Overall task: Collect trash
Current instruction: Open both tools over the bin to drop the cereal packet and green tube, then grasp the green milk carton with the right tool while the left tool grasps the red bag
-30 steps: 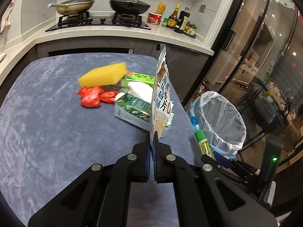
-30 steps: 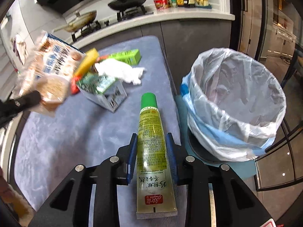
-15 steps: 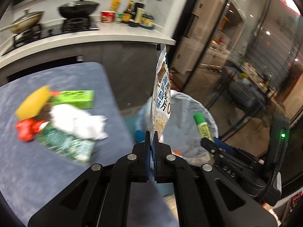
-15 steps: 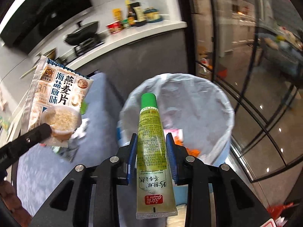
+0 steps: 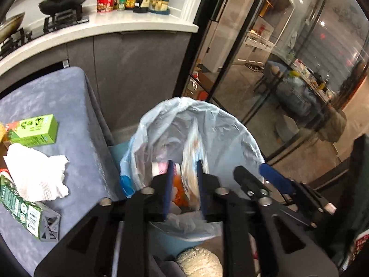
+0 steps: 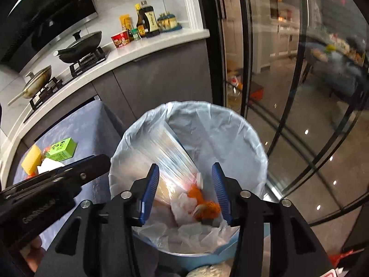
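Both grippers hang over the bin (image 5: 230, 124) (image 6: 230, 120), lined with a pale plastic bag. My left gripper (image 5: 183, 184) is open; the oat packet (image 5: 191, 175) is a blur falling between its fingers into the bin. My right gripper (image 6: 186, 189) is open and empty; the packet (image 6: 170, 157) shows blurred inside the bin, above orange and white trash (image 6: 203, 205). The green tube is not visible. On the table remain a green box (image 5: 34, 130), a white tissue (image 5: 37, 173), a dark green carton (image 5: 20, 210) and a yellow sponge (image 6: 31, 161).
The grey-blue table (image 5: 57, 92) edge runs just left of the bin. A kitchen counter (image 5: 115, 27) with a stove, pans and bottles stands behind. Glass doors (image 5: 288, 69) are to the right. The left gripper's body (image 6: 46, 189) crosses the right wrist view at left.
Both grippers moved from the table to above the bin and opened. The oat packet has left the left gripper and falls in; the green tube has left the right gripper.
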Demonstrator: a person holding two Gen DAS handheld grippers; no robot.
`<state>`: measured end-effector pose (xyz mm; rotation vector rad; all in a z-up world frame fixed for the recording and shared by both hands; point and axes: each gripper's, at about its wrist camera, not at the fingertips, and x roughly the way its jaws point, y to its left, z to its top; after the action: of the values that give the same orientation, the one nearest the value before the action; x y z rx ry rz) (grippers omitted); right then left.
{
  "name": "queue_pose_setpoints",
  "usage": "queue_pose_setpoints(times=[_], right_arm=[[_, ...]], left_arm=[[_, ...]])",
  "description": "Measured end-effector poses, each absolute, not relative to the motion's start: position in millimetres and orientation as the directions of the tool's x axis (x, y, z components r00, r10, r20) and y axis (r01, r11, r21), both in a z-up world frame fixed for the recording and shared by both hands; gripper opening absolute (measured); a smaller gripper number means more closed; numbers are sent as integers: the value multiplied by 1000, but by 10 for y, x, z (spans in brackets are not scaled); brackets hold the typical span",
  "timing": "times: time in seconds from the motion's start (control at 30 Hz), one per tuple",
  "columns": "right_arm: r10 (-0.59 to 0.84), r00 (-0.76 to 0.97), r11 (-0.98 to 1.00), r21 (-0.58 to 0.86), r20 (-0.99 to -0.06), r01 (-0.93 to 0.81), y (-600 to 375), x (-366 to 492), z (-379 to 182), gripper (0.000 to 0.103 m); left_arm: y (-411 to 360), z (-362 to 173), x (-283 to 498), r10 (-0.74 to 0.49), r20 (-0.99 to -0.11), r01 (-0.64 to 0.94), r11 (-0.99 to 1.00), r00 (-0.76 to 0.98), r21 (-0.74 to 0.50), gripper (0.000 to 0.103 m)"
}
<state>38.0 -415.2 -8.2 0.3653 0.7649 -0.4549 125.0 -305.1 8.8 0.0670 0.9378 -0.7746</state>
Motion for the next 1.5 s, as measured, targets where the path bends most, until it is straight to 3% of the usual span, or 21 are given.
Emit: queue_pose_setpoints(times=[0.1,0.7,0.83,1.03,1.23,1.43,1.5], right_arm=[[-253,648,846,161,-719,509,-4123,348,-29,47],[-110,690,914,199,-715,353,-3277,299,89,47],[-51,695,943,194,-717,269,-2955,401,53,55],[15,696,969,183,-718,167,-2544,606,0,57],[65,693,981,172,-718,86,-2269,841,-78,71],[100,691,990,143,-716,5,-2076,1111,-163,75],[122,681,989,143,-722,-26,-2028,1203,-216,75]], left_arm=[[-2946,144,1211,-563,-737,614,746,375,-258,33],[-1344,217,1242,-426,-749,359,895,507,-266,40],[-946,157,1247,-383,-759,302,919,527,-254,45],[-416,44,1297,-316,-769,196,949,555,-248,52],[-100,-66,1421,-268,-780,121,962,565,-243,54],[108,-169,1605,-241,-787,73,967,568,-244,55],[135,-198,1657,-232,-788,69,969,571,-236,62]])
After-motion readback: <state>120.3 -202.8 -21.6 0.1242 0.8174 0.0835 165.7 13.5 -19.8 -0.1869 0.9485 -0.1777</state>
